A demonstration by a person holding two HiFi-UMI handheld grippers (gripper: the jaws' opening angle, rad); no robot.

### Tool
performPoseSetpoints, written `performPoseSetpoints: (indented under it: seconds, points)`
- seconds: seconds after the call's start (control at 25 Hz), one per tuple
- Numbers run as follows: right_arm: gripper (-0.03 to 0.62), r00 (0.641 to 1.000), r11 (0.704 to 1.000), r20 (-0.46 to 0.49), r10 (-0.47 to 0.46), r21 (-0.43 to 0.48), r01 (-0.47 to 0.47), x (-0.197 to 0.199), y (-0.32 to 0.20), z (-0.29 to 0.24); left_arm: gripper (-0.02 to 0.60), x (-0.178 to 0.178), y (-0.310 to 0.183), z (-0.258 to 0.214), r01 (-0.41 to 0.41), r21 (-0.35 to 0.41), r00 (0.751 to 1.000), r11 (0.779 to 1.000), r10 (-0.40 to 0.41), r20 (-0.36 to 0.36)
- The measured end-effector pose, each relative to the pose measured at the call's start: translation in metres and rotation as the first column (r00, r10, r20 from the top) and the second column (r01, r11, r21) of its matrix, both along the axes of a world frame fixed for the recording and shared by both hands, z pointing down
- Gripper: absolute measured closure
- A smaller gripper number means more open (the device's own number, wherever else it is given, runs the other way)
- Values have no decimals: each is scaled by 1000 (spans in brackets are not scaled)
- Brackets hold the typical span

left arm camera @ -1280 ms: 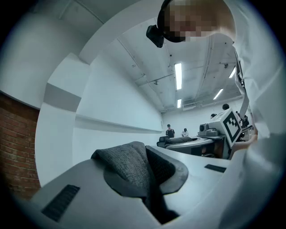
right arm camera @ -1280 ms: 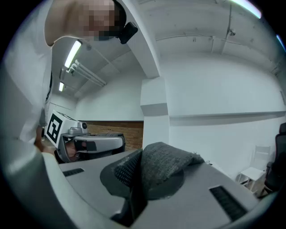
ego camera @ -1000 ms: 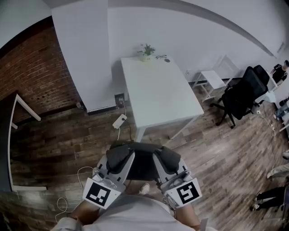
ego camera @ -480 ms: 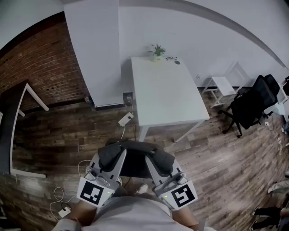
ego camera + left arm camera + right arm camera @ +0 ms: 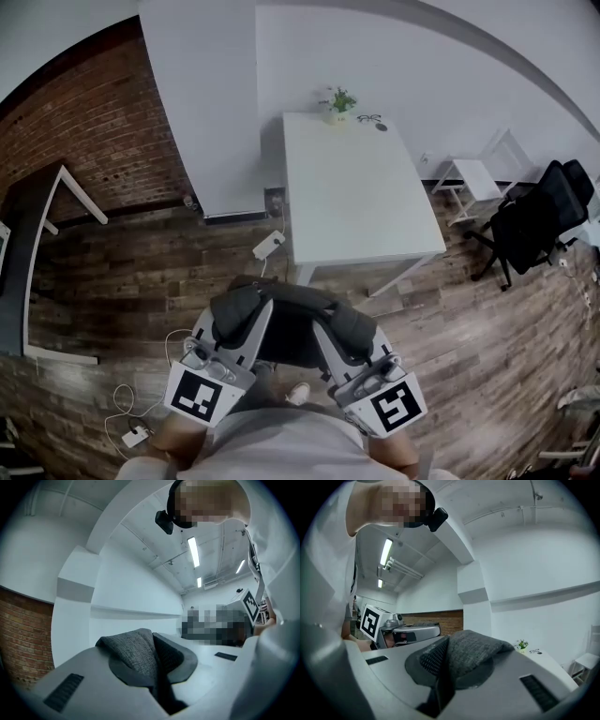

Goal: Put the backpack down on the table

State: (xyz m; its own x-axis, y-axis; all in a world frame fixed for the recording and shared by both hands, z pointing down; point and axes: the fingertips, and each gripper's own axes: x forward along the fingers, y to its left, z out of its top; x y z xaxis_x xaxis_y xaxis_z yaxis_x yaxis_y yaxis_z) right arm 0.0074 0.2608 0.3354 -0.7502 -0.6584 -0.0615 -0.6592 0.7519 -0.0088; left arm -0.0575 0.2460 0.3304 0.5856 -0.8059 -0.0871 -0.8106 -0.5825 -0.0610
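Observation:
A dark grey backpack (image 5: 292, 330) hangs in front of the person, above the wooden floor and short of the white table (image 5: 361, 192). My left gripper (image 5: 236, 321) is shut on its left shoulder strap (image 5: 135, 652), which bulges out between the jaws in the left gripper view. My right gripper (image 5: 349, 330) is shut on the right strap (image 5: 469, 654) in the same way. Both grippers point level, side by side. The lower part of the pack is hidden under the grippers and the person's body.
On the table's far end stand a small potted plant (image 5: 341, 100) and a pair of glasses (image 5: 371, 119). A black office chair (image 5: 539, 217) and a small white stand (image 5: 476, 175) are to the right. A power strip (image 5: 268, 246) and cables (image 5: 133, 433) lie on the floor. A brick wall is at left.
The head view has swung, so the table now sits further right in it. Both grippers have shifted slightly with the backpack and keep their hold on the straps.

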Motion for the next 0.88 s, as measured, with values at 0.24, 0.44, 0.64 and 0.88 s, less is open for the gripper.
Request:
performPoseSetpoints:
  seconds: [0.24, 0.44, 0.64, 0.88]
  points:
    - [543, 998, 998, -44, 34, -44, -36, -2, -55, 8, 546, -2, -54, 6, -114, -33, 993, 993, 114, -22]
    - [543, 994, 993, -70, 87, -78, -92, -2, -91, 14, 546, -2, -89, 9, -230, -52, 973, 972, 228, -29]
    - [543, 986, 985, -65, 155, -72, -160, -9, -115, 1, 546, -8, -117, -1, -336, -34, 942, 941, 335, -18]
    - [543, 971, 971, -53, 233, -41, -235, -22, -148, -11, 546, -21, -147, -9, -414, -27, 910, 910, 415, 24]
